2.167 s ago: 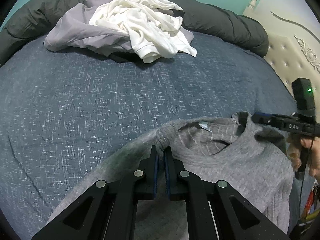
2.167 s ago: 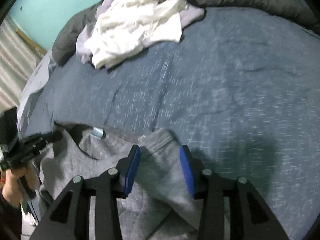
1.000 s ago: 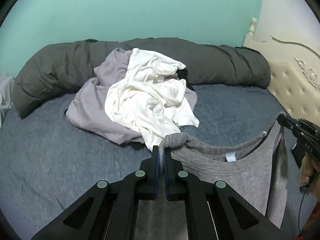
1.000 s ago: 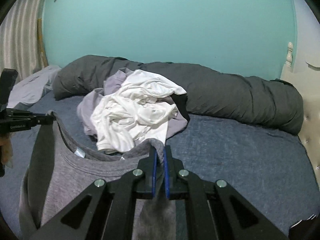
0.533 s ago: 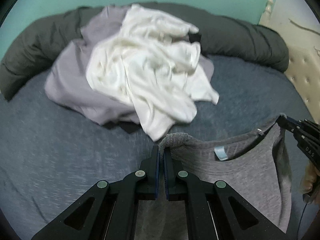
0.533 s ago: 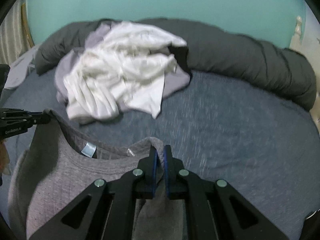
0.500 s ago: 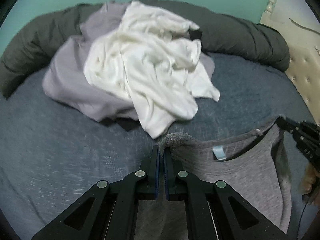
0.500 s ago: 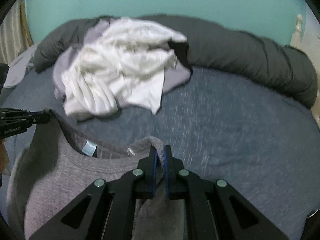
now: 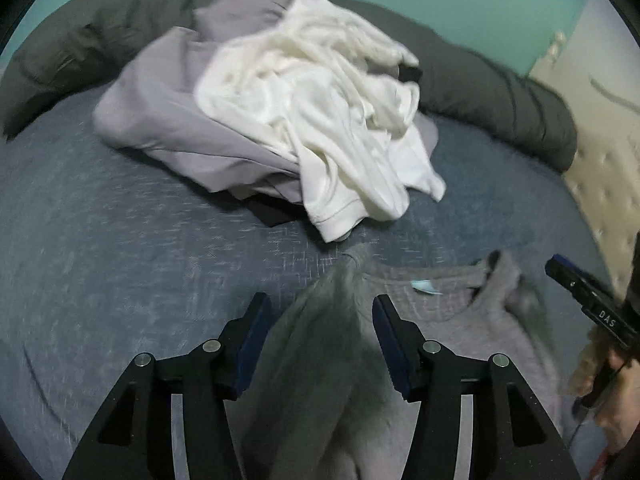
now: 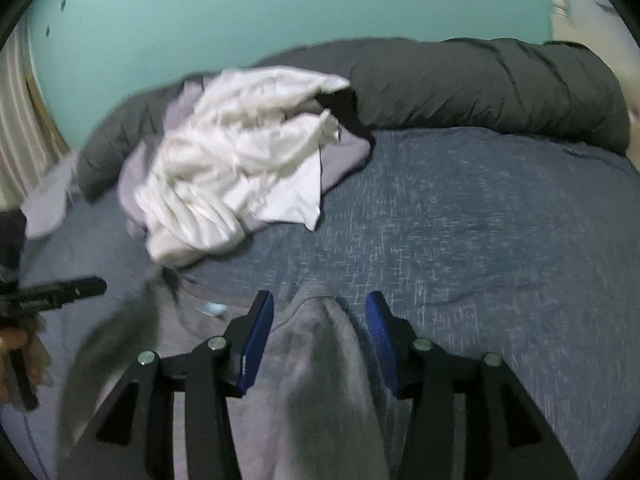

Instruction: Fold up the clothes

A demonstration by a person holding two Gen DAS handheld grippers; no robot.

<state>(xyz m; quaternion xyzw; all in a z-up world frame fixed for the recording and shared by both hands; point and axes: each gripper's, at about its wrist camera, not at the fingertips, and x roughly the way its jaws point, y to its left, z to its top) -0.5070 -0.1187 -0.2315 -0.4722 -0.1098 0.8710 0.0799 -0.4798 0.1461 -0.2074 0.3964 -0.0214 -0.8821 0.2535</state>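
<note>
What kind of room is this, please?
Most likely a bedroom: the grey shirt lies on a bed with a blue sheet, a rolled dark duvet runs along the teal wall, and a padded headboard stands at the side.

Right hand-held gripper (image 10: 319,334) jaws spread, grey sweater (image 10: 320,380) shoulder loose between them on the bed (image 10: 480,240). White garment (image 10: 232,172) piled beyond; left hand-held gripper (image 10: 76,288) at left edge.

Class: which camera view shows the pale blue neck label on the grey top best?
The left wrist view: the neck label lies unobstructed inside the grey top's collar. The right wrist view shows it smaller and more blurred, near the frame's left.
</note>
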